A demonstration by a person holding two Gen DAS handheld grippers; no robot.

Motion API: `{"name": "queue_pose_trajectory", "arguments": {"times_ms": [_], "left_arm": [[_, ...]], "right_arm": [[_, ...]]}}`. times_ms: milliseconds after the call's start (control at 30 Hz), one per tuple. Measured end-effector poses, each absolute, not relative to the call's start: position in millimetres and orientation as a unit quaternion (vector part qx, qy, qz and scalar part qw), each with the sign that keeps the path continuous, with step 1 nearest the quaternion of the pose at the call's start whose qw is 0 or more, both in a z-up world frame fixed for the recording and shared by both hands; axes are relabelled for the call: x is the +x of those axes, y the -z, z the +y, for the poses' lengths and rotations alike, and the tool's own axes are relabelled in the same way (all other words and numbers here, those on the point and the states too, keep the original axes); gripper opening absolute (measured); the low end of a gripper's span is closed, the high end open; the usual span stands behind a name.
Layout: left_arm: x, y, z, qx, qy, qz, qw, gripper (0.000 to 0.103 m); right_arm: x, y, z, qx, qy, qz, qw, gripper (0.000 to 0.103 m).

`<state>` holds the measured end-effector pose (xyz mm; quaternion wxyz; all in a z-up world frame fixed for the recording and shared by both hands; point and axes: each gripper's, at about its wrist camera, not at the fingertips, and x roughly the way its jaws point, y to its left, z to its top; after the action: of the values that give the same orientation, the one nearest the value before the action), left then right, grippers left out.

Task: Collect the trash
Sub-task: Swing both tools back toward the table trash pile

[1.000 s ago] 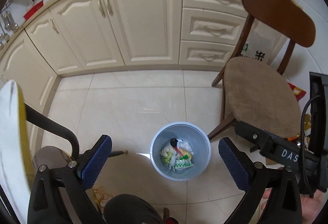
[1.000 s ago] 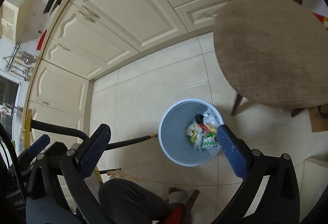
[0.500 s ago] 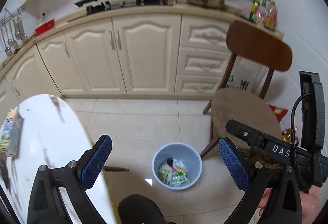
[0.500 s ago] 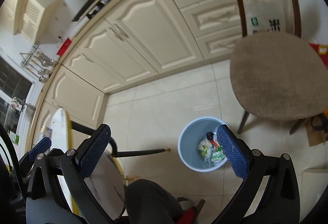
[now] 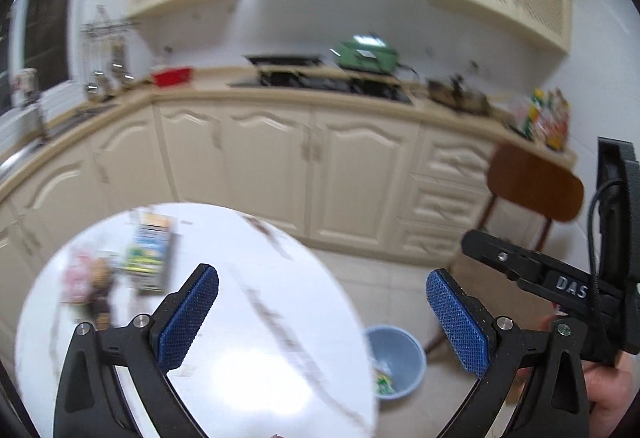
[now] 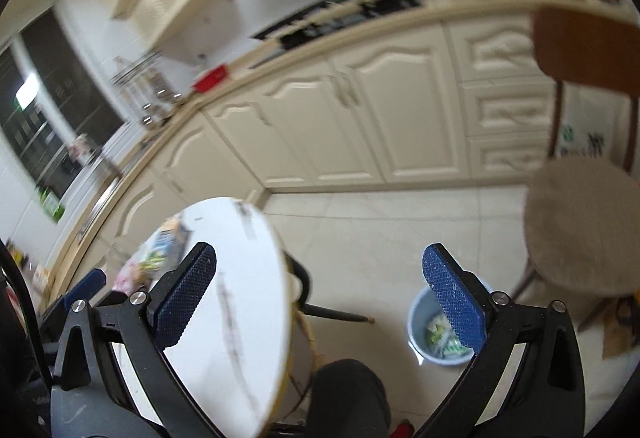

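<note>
Standing on the tiled floor between the round white table (image 5: 248, 338) and the wooden chair (image 6: 588, 222), the pale blue bin (image 5: 404, 354) holds wrappers, while blurred litter (image 5: 150, 258) lies across the tabletop beyond the left gripper (image 5: 322, 322) and right gripper (image 6: 320, 302), both spread wide and empty.

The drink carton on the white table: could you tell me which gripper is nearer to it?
Left. The left gripper hangs open over the white table, the drink carton just beyond its left finger; the right gripper sits further right, off the table's edge.
</note>
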<state>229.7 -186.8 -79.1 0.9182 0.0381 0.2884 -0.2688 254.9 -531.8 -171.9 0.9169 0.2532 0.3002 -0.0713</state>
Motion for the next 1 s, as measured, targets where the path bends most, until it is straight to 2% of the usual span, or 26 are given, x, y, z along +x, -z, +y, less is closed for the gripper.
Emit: {"name": "queue_pose_trajectory", "arguments": {"times_ms": [300, 467, 767, 1000], "left_arm": [[172.8, 69.1, -38.0, -0.013, 0.163, 0.256, 0.953, 0.102], [140.0, 69.4, 5.8, -0.025, 0.118, 0.249, 0.961, 0.102], [120.7, 70.2, 20.6, -0.038, 0.078, 0.246, 0.965, 0.102], [147.6, 71.5, 21.2, -0.037, 0.067, 0.254, 0.964, 0.102]], "right_arm": [[283.2, 122.4, -404.3, 0.153, -0.004, 0.277, 0.949, 0.103], [297.3, 114.8, -345.7, 0.116, -0.043, 0.277, 0.953, 0.103], [302.4, 109.0, -287.6, 0.078, -0.078, 0.275, 0.955, 0.103], [310.0, 110.9, -267.6, 0.060, -0.089, 0.277, 0.955, 0.103]]}}
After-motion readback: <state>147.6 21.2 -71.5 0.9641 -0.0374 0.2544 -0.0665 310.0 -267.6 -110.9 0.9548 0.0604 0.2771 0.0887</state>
